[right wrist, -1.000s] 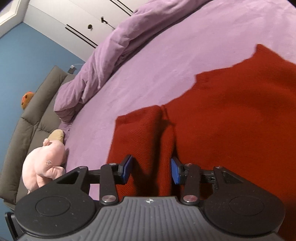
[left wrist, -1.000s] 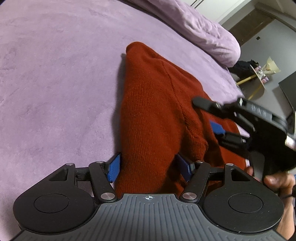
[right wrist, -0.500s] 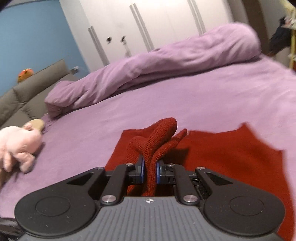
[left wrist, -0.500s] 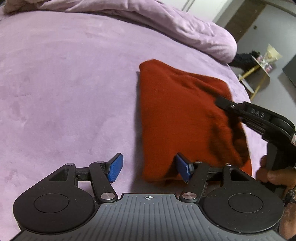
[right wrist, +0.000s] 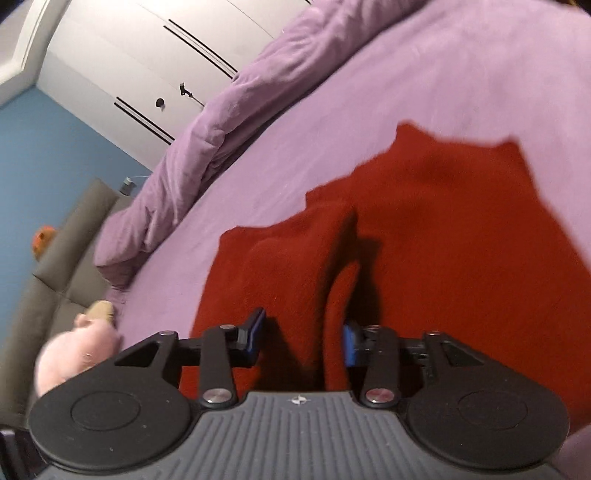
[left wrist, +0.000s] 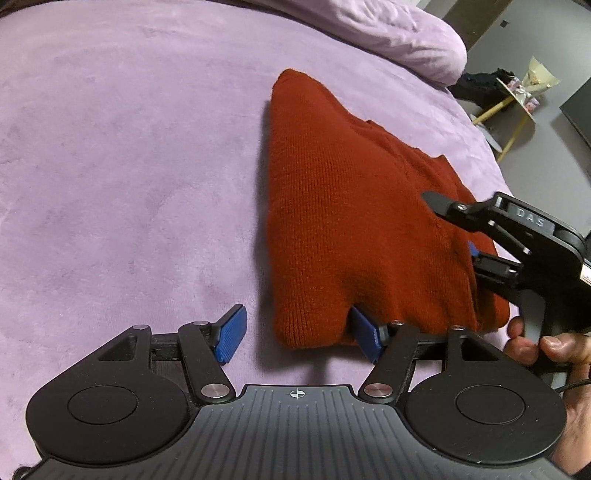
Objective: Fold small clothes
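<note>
A red knit sweater (left wrist: 351, 221) lies folded on the purple bedspread (left wrist: 129, 166). My left gripper (left wrist: 297, 338) is open at its near corner; the corner lies between the fingers and only the right pad (left wrist: 364, 338) touches it. My right gripper (left wrist: 450, 225) reaches in from the right over the sweater's right edge, held by a hand (left wrist: 546, 347). In the right wrist view, the right gripper (right wrist: 302, 339) has its jaws opening. A raised fold of the sweater (right wrist: 461, 240) stands between them, leaning on the right pad (right wrist: 349, 343), clear of the left one.
A rolled purple duvet (left wrist: 388, 33) runs along the far side of the bed (right wrist: 443, 74). A pink plush toy (right wrist: 77, 350) sits by a grey sofa (right wrist: 48, 280) off the bed's left side. A small side table (left wrist: 517, 96) stands beyond the right edge.
The right gripper pinched a fold of the sweater and lifted it, then came down and let its jaws part again. The left gripper drew back a little toward the sweater's near corner.
</note>
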Motion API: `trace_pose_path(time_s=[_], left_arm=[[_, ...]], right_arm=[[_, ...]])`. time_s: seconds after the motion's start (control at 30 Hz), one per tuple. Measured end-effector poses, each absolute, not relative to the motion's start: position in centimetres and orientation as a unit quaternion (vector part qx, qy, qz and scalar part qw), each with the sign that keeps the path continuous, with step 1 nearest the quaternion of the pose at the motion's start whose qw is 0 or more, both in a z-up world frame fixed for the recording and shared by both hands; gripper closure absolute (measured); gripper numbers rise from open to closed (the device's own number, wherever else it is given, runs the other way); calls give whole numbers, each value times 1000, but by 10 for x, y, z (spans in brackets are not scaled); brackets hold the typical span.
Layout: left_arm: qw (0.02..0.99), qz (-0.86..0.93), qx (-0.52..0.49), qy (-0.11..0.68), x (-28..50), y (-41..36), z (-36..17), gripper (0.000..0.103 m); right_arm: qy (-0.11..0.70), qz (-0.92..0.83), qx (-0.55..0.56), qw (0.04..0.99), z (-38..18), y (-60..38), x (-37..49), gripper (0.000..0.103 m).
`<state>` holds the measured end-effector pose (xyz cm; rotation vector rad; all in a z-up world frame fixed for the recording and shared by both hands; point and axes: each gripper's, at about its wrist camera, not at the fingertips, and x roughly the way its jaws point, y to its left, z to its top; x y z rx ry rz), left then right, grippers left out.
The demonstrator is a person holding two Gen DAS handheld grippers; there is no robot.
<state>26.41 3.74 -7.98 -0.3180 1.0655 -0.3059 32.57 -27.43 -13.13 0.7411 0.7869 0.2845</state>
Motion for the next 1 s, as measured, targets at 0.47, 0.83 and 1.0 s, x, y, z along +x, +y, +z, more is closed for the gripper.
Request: trace_pose_path(time_s=[0.47, 0.83, 1.0], left_arm=[[843, -118, -101, 516, 260, 7, -79, 36], [846, -113, -90, 513, 261, -9, -82, 29], [847, -107, -88, 513, 262, -13, -82, 26]], right_arm=[[267, 78, 123, 953, -47, -266, 308, 92], [304, 19, 166, 938, -92, -331, 288, 75], [267, 43, 297, 916, -102, -355, 240, 31]])
